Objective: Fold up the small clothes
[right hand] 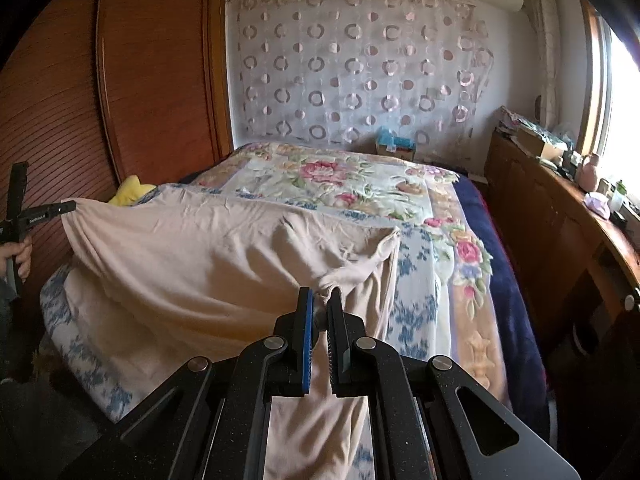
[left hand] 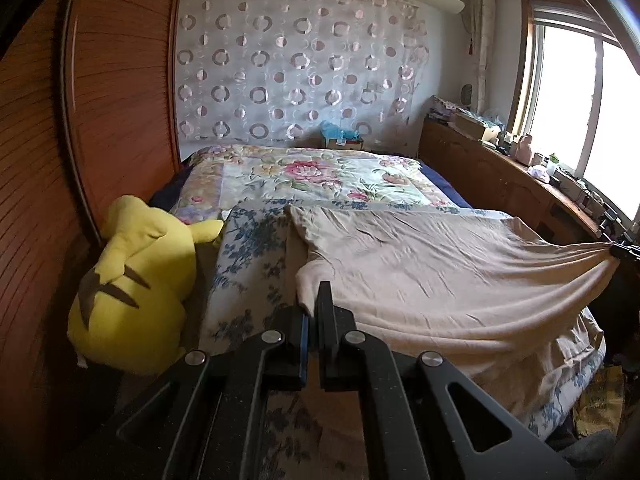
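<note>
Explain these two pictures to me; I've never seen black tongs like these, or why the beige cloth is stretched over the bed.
A person holds a two-finger gripper in each hand, each with a camera looking along its fingers. One picture is from the left gripper, the other from the right gripper. Both are shut on corners of the beige garment, stretching it over the bed, ready for folding. In the right view, the person's hand shows at the left edge. A yellow plush toy lies beside the garment.

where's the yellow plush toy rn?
Left wrist view: the yellow plush toy lies at the bed's left edge, against the wooden wardrobe, left of the beige cloth. Right wrist view shows only its tip behind the cloth.
</note>
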The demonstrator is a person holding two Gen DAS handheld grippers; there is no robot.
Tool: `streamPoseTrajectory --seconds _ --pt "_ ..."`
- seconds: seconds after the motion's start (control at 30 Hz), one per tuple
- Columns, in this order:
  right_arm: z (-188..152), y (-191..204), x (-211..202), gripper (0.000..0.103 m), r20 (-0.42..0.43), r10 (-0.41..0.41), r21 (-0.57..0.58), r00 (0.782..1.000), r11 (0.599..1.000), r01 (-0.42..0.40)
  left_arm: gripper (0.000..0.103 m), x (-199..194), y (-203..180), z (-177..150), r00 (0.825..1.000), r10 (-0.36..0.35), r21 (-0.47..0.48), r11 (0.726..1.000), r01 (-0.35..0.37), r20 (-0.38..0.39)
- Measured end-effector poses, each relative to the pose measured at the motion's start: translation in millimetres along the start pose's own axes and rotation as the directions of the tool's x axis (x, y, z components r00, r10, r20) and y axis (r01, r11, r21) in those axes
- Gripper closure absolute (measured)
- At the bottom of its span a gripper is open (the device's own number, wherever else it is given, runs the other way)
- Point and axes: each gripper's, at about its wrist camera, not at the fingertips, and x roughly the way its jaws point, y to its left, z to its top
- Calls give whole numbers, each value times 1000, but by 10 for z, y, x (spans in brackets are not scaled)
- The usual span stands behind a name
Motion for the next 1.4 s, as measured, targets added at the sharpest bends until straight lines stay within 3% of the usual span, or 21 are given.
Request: streamPoseTrajectory --seconds 0.2,0.4,0.43,0.5,0.57,0.63,0.77,0.9,0.97,1.2,1.4 --pt "-21 76 -107 97 -22 -9 -5 1000 1000 8 99 -12 -21 -175 999 9 26 1000 -8 -47" --pt "-231 100 179 97 -138 -24 0 990 1000 24 98 90 -15 -390 995 5 24 1000 -2 -104" --pt "-232 101 223 97 -149 -40 -6 988 999 40 93 99 -4 -414 994 11 24 1000 -8 -111" --pt "-209 114 282 89 -148 -69 -20 986 998 67 78 98 21 -445 993 8 21 1000 -5 -116" --pt "-154 134 339 67 -148 -99 -34 984 995 95 62 107 50 -478 992 -6 14 1000 8 -126" --pt "-104 137 391 57 -136 -102 -32 985 995 98 60 122 58 -508 990 -3 17 1000 5 -138" --pt "-100 205 515 49 -108 -127 -34 986 992 124 54 177 76 -592 986 -5 7 1000 6 -168" --pt "-141 269 778 48 -104 -46 -3 994 999 46 45 261 60 -685 980 -12 0 1000 12 -199" --pt "-158 357 949 48 -112 -2 -2 994 1000 2 35 297 50 -727 976 -22 -1 1000 22 -216" --pt "-208 555 1461 48 -165 38 -26 985 999 -43 35 300 74 -789 978 11 -24 1000 -16 -211" --pt "-294 506 1674 48 -213 29 -19 977 999 -34 35 336 92 -844 974 17 -34 999 -26 -225"
